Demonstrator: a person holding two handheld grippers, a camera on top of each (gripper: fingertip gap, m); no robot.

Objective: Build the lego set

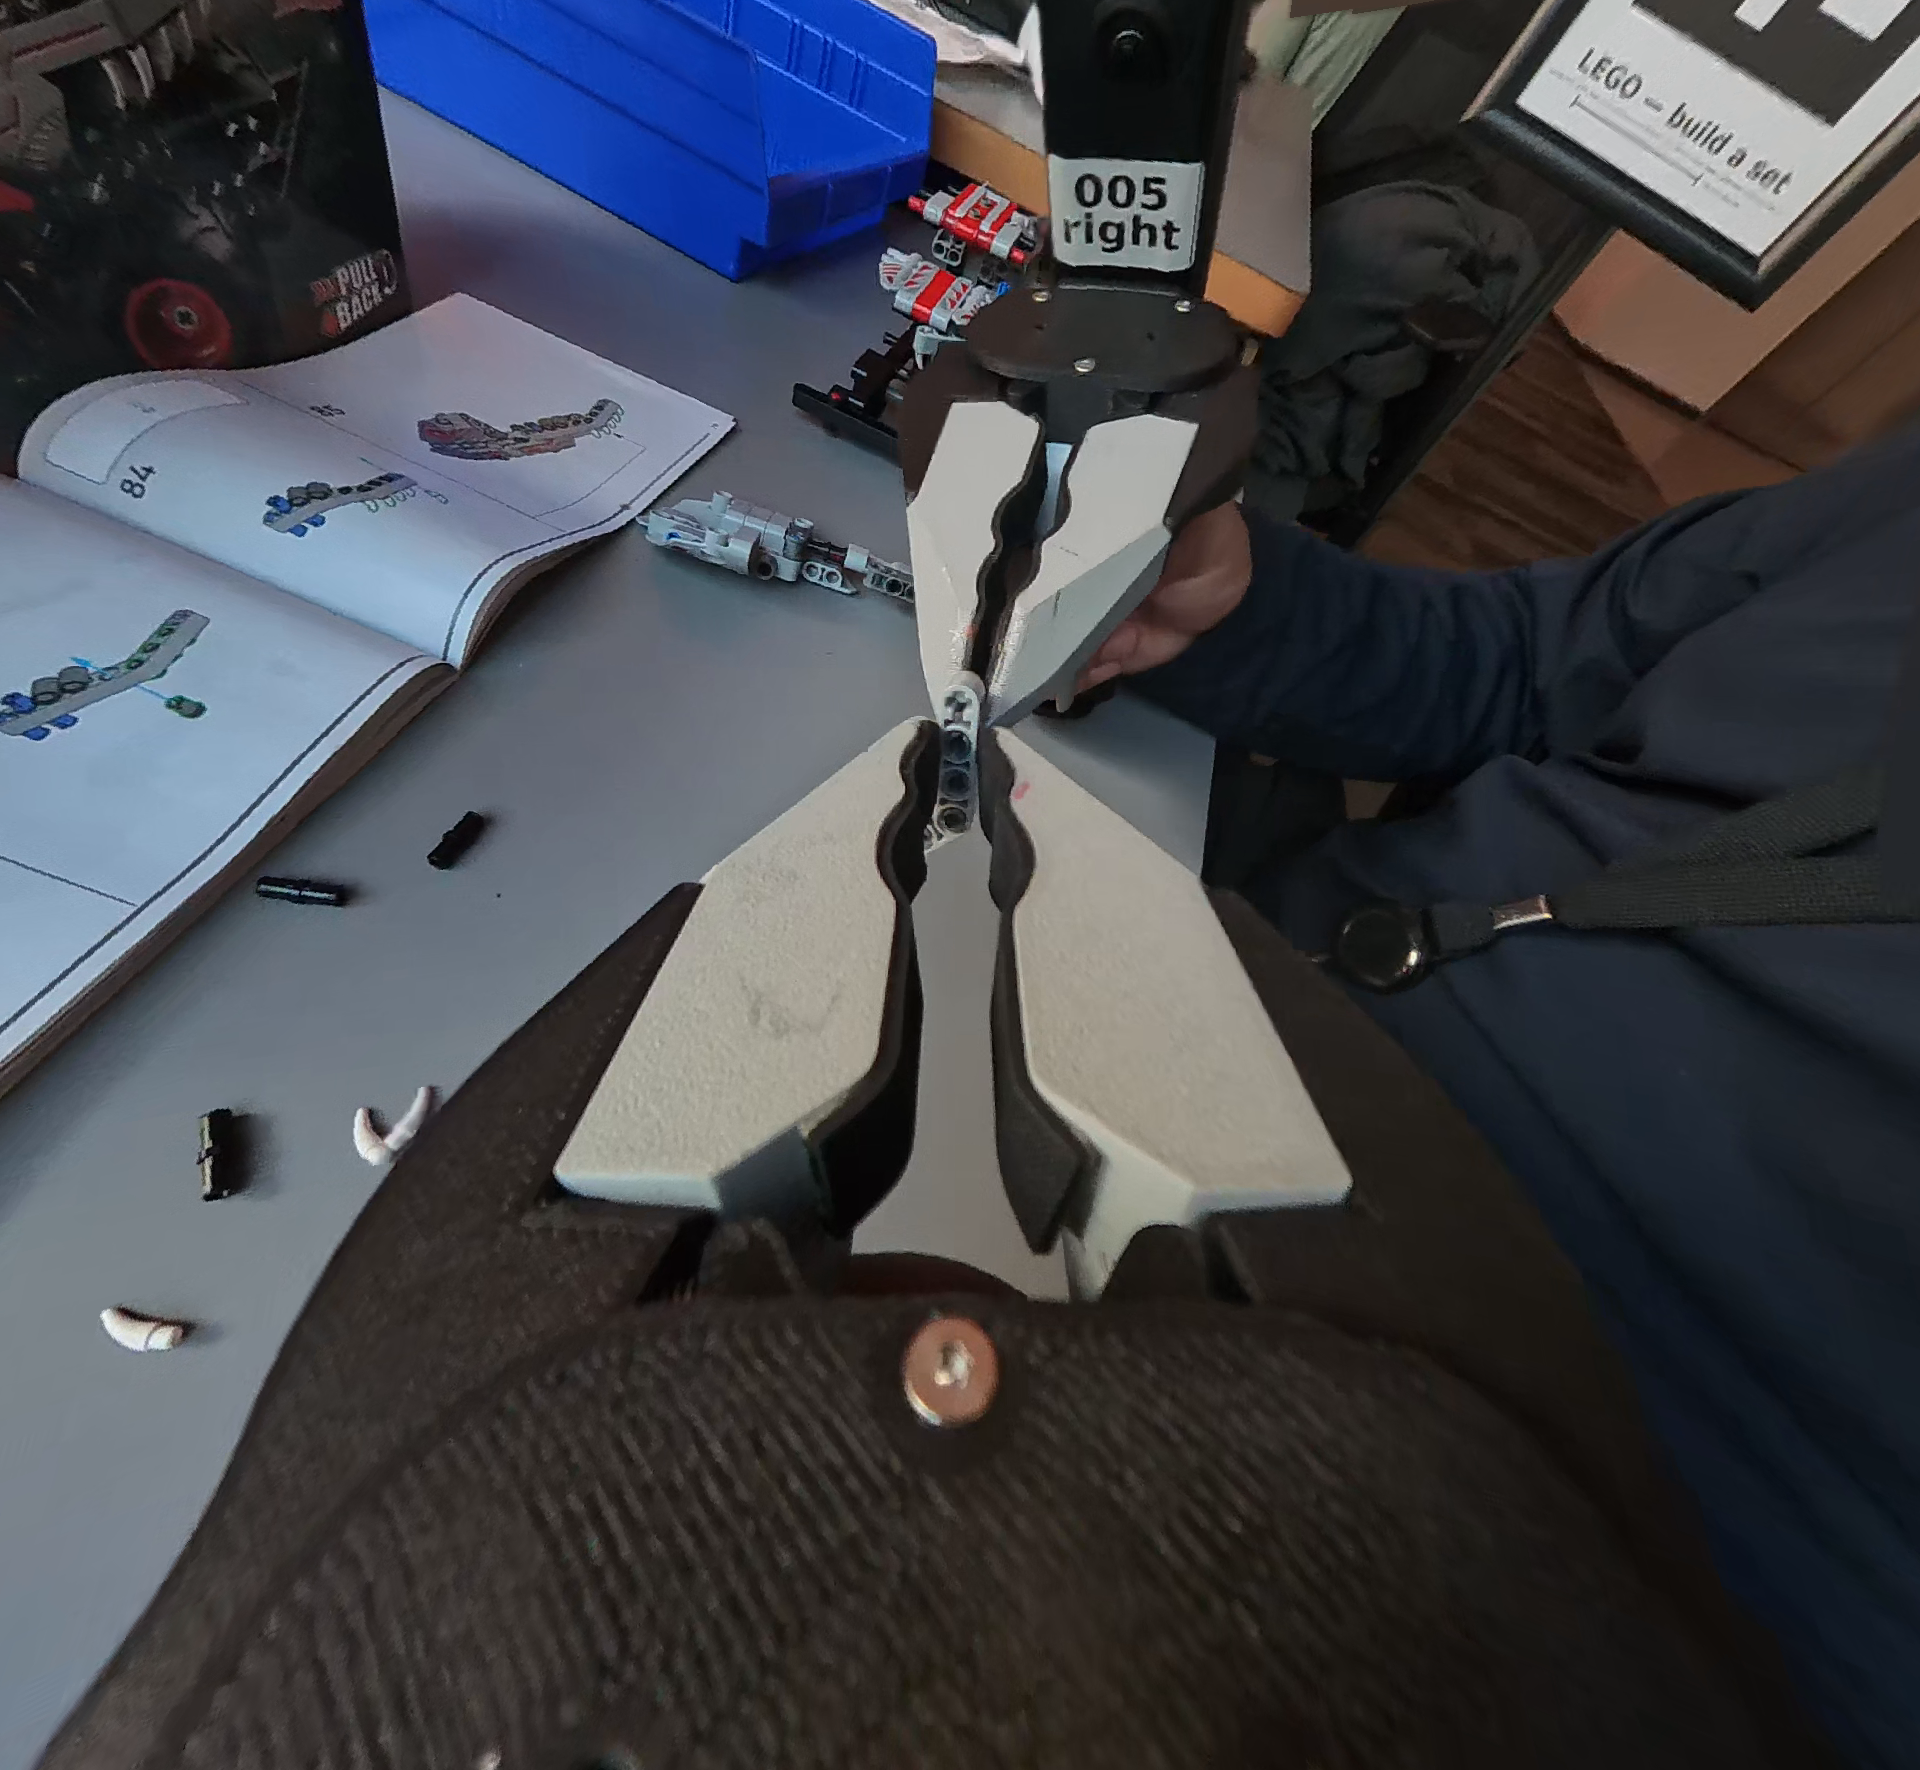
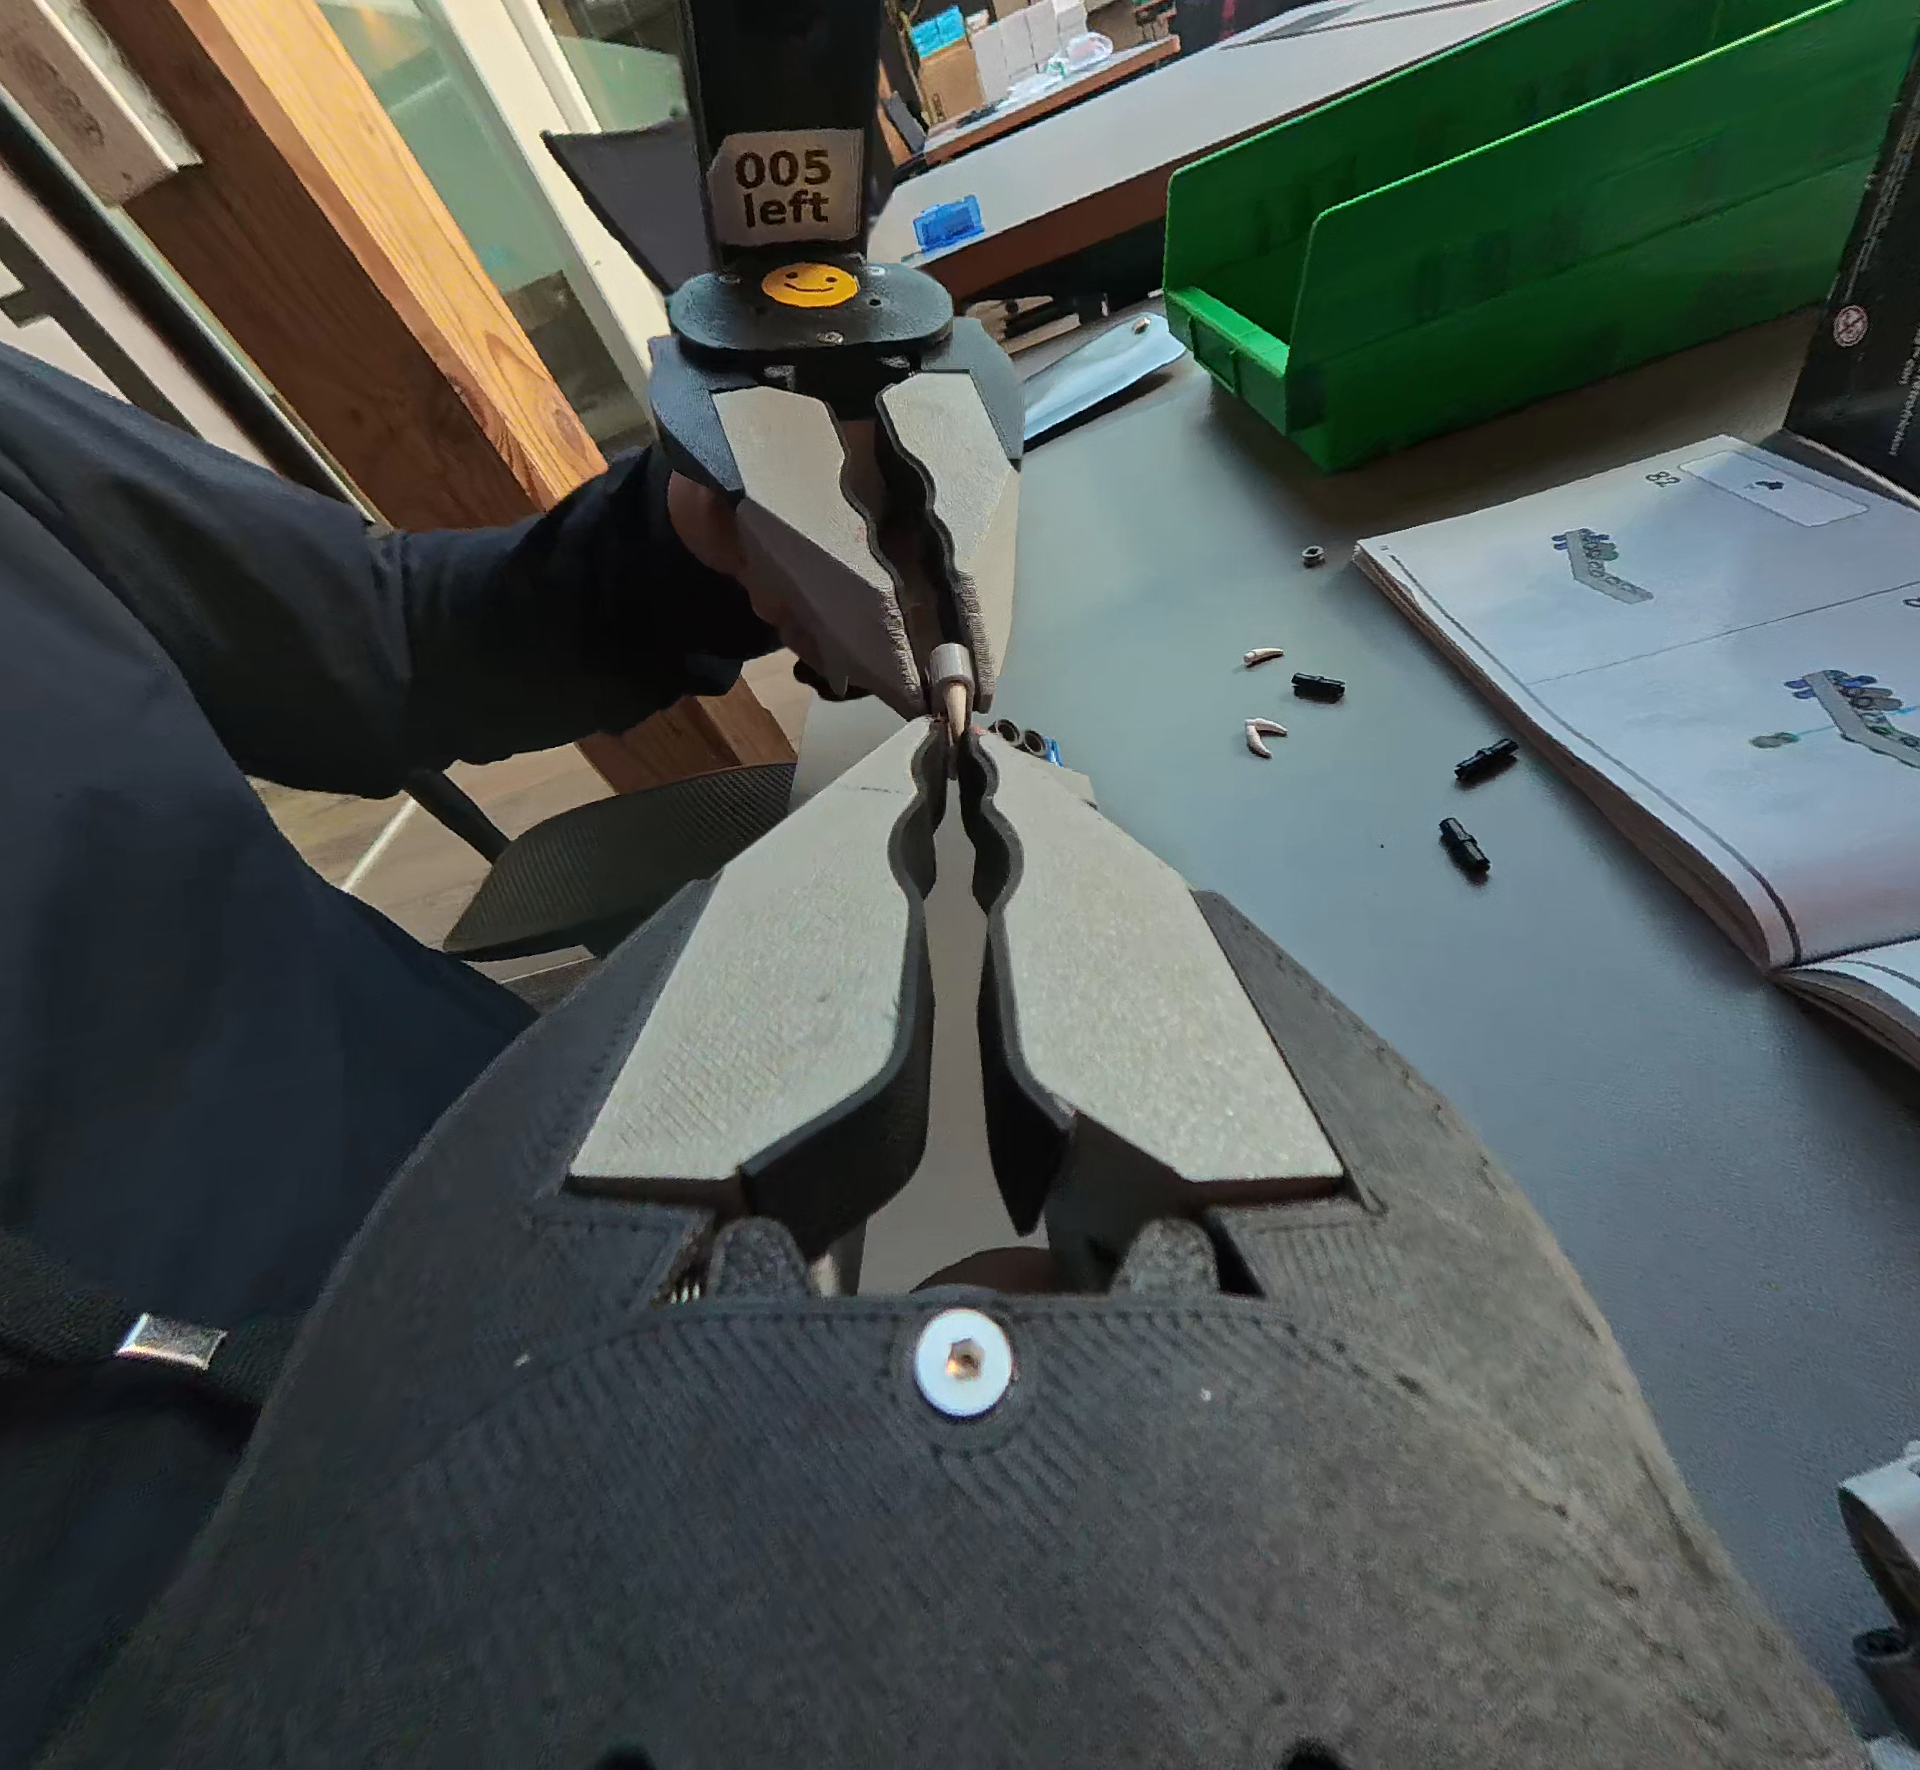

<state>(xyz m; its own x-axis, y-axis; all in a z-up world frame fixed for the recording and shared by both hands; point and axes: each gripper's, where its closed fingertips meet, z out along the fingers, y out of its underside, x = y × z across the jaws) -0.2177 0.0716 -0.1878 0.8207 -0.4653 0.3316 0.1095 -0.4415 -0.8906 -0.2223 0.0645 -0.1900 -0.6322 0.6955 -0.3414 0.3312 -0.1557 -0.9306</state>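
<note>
Two grippers meet tip to tip above the desk (image 1: 623, 785), the left gripper (image 1: 954, 764) with jaws clamped on a small, stiff, light grey holed beam (image 1: 956, 770) while, at twelve o'clock, the right gripper (image 2: 951, 749) pinches its tip, likely slippery, so grip the flat sides.

Grey table (image 1: 644, 764), bearing an open instruction booklet (image 1: 260, 598); three black pins (image 1: 301, 890) and two white tooth pieces (image 1: 387, 1126) scattered beside it; a grey assembly (image 1: 769, 548); a blue bin (image 1: 644, 47); a green bin (image 2: 1538, 193).
</note>
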